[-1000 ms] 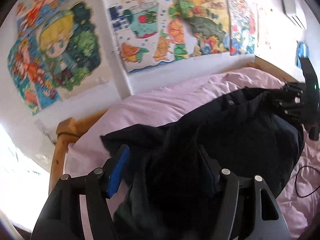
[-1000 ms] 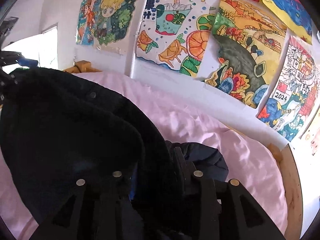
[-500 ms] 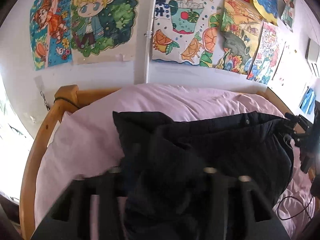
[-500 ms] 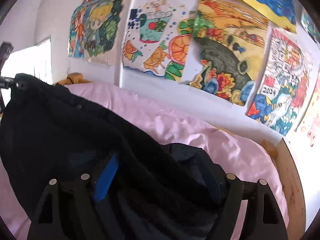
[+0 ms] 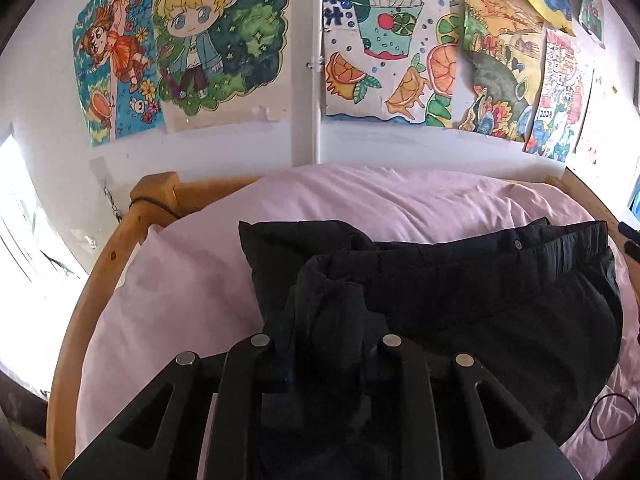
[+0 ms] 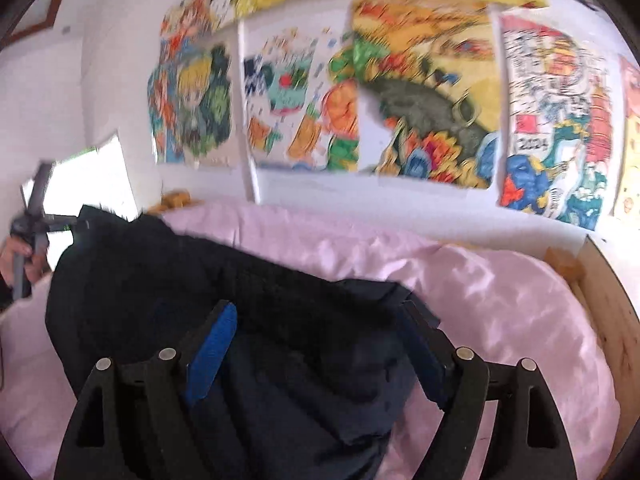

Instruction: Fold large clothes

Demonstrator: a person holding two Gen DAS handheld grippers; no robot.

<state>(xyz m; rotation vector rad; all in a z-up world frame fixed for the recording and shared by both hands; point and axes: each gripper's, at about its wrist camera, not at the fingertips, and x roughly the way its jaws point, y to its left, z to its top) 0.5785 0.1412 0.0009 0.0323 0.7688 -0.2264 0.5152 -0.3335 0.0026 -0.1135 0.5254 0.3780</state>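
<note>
A black padded jacket (image 5: 460, 300) lies heaped across a bed covered in a pale pink duvet (image 5: 360, 200), seen from cameras on two hand-held grippers. In the left wrist view, the left gripper (image 5: 326, 332) has a bunched ridge of the jacket's dark fabric between its jaws, which are closing and stand narrow, the cloth pinched between them. A row of snap buttons (image 5: 516, 245) runs along the jacket's upper edge, towards the right side of the bed.

In the right wrist view, blurred by motion, the right gripper (image 6: 316, 344) hangs over the jacket's other end with its jaws wide and opening; its blue pads (image 6: 212, 356) stand clear on either side of the loose fabric, which lies between them without being pressed. The far left of that view shows a hand (image 6: 16, 252) on the handle of the other gripper at the jacket's far end.

A curved wooden bed frame (image 5: 104, 264) edges the mattress. The white wall behind carries bright children's paintings (image 5: 224, 40), among them a blond cartoon figure, a drink with orange slices (image 5: 384, 44) and a poster marked 2024 (image 5: 556, 96). A thin black cable (image 5: 612, 420) loops on the duvet by the jacket's lower right edge.
</note>
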